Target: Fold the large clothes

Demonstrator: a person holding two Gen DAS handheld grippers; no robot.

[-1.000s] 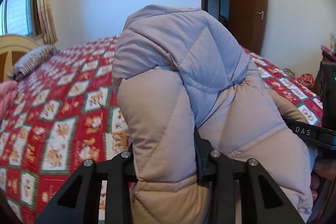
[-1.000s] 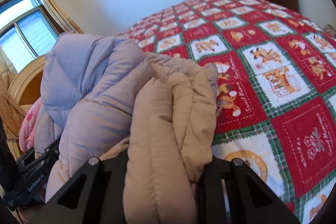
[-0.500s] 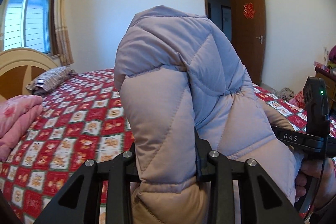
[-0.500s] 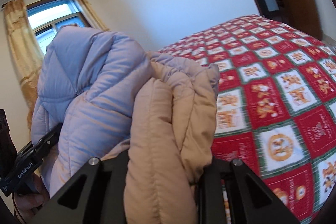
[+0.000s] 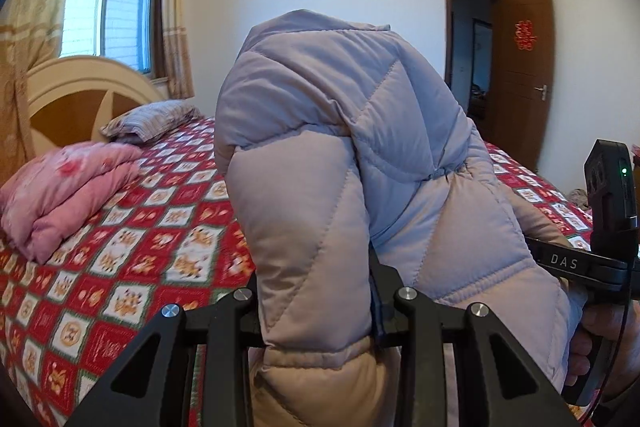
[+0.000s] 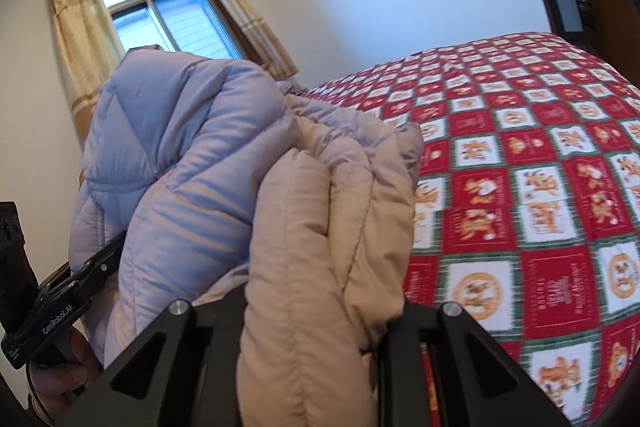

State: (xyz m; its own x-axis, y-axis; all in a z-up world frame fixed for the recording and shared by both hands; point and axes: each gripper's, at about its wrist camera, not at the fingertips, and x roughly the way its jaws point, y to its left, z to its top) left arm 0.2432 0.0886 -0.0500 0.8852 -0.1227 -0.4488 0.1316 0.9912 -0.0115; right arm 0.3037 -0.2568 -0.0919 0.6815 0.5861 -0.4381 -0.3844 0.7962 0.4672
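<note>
A large puffy quilted jacket (image 5: 344, 163), lilac outside and beige in its lower panels, is folded into a bundle and held up above the bed. My left gripper (image 5: 316, 311) is shut on a thick fold of it. My right gripper (image 6: 320, 311) is shut on the beige folded edge of the jacket (image 6: 320, 227). Each gripper shows in the other's view, the right one (image 5: 576, 263) at the bundle's right and the left one (image 6: 72, 291) at its left. The fingertips are buried in fabric.
The bed (image 5: 132, 247) has a red patterned quilt, which also shows in the right wrist view (image 6: 540, 187). A folded pink blanket (image 5: 60, 187) and a striped pillow (image 5: 152, 119) lie near the headboard (image 5: 80, 99). A window (image 5: 108, 11) and an open door (image 5: 520, 79) stand behind.
Both grippers have lifted the jacket bundle higher and tilted upward. More of the walls, window and ceiling shows, and the bed sits lower in both views. The grips are unchanged.
</note>
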